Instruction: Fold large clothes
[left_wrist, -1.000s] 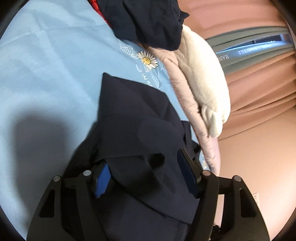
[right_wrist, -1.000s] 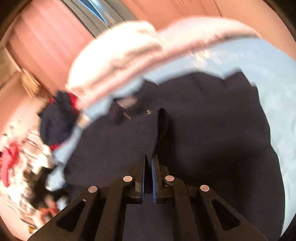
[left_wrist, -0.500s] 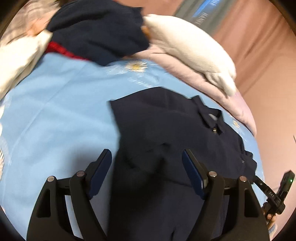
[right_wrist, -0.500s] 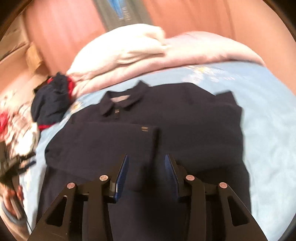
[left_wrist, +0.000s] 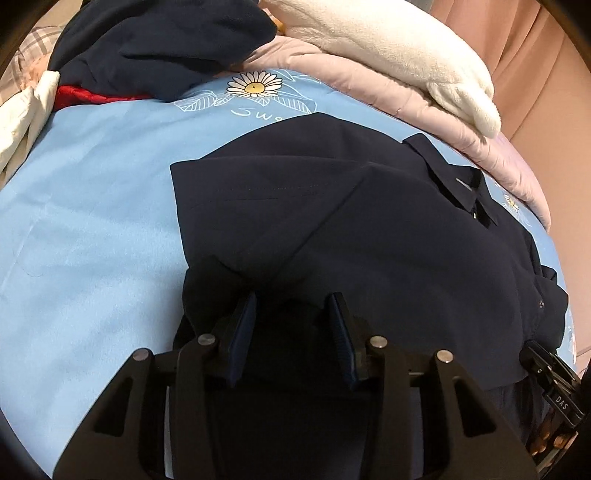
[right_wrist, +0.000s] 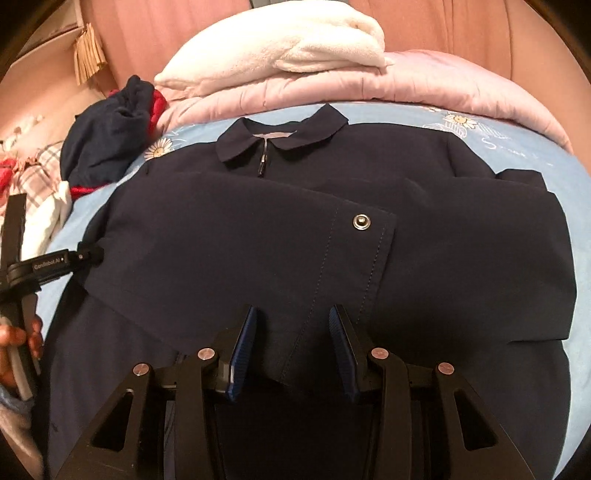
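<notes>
A dark navy collared jacket (right_wrist: 443, 236) lies flat on a light blue bed sheet (left_wrist: 92, 221), collar toward the pillows. One sleeve (right_wrist: 258, 236) is folded across the chest, its snap cuff (right_wrist: 360, 221) near the middle. My right gripper (right_wrist: 293, 343) is open and empty, just above the jacket's lower front. My left gripper (left_wrist: 291, 328) is open and empty over the jacket's (left_wrist: 388, 229) left side, near the folded sleeve. The left gripper's body also shows at the left edge of the right wrist view (right_wrist: 48, 264).
A white blanket (right_wrist: 280, 48) on a pink quilt (right_wrist: 424, 81) lies beyond the collar. A heap of navy (left_wrist: 159, 40), red and plaid clothes sits at the far left. Pink curtains (right_wrist: 184, 26) hang behind the bed. Bare sheet lies left of the jacket.
My right gripper, shut on the sleeve a second ago, has opened and let it go. The sleeve now lies across the chest. Both grippers have drawn back toward the jacket's lower part.
</notes>
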